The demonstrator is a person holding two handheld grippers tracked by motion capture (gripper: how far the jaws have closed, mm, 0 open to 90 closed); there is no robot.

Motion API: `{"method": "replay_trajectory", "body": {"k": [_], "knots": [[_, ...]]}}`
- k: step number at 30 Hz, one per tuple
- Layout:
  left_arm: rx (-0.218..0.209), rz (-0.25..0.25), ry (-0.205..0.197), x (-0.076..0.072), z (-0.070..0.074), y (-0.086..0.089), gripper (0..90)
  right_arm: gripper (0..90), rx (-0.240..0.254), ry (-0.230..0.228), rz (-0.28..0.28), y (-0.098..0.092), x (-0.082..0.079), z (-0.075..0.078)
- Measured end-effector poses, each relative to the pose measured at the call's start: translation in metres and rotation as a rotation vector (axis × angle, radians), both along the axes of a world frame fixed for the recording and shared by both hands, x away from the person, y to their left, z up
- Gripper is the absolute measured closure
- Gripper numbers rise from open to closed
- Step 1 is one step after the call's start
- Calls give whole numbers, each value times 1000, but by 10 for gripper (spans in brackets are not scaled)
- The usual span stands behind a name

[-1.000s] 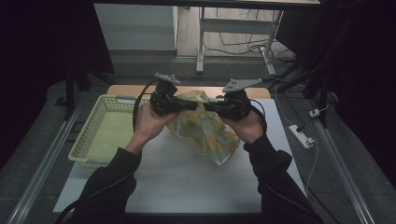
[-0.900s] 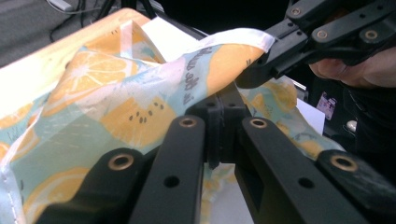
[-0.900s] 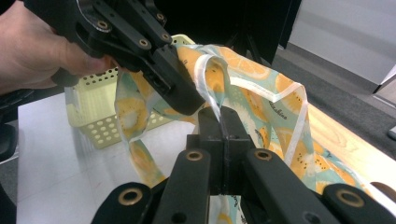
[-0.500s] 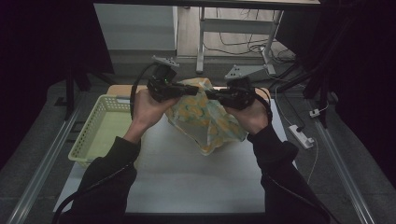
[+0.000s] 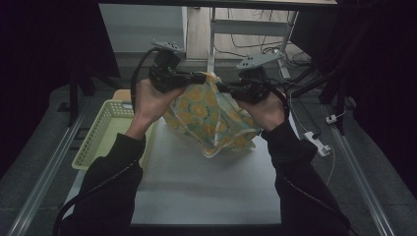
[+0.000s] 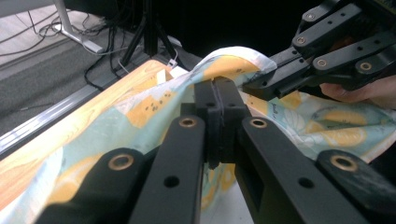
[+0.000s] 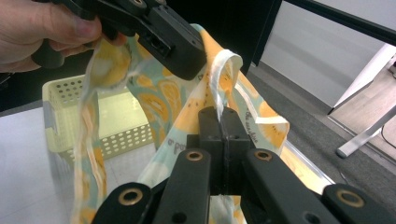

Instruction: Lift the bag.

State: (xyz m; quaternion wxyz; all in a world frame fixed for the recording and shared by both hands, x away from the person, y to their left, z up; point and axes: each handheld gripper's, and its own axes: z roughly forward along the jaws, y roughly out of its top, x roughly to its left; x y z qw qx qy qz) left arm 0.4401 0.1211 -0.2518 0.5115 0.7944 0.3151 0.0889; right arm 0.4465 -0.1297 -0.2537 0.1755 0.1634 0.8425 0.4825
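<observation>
Above bench: bench bare beneath
cloth: fruit-print cloth raised since a second ago, hanging clear
left gripper: fingers pinching cloth edge
right gripper: same
meaning: lifted, likely ready to spread/fold
far-left: yellow basket

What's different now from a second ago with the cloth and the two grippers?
Both grippers, left gripper and right gripper, have lifted the patterned cloth higher above the table; it now hangs free. Both jaws stay shut on its top edge, and the yellow basket has not moved.
</observation>
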Motion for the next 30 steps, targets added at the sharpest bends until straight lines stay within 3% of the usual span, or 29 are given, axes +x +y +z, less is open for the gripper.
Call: {"method": "replay_trajectory", "body": {"k": [5,9,18,23,30], "knots": [[-14,9,-19,0,8,2,897,900,9,-9,-1,1,0,8],[-13,15,-16,4,5,2,897,900,0,-9,-15,1,2,7],[-9,12,-7,18,-19,-5,895,900,-17,24,-37,0,12,-14],[24,11,-6,24,-35,-10,892,897,-18,54,-36,2,17,-27],[64,14,42,30,-62,-11,890,896,-21,114,-33,7,26,-55]]}}
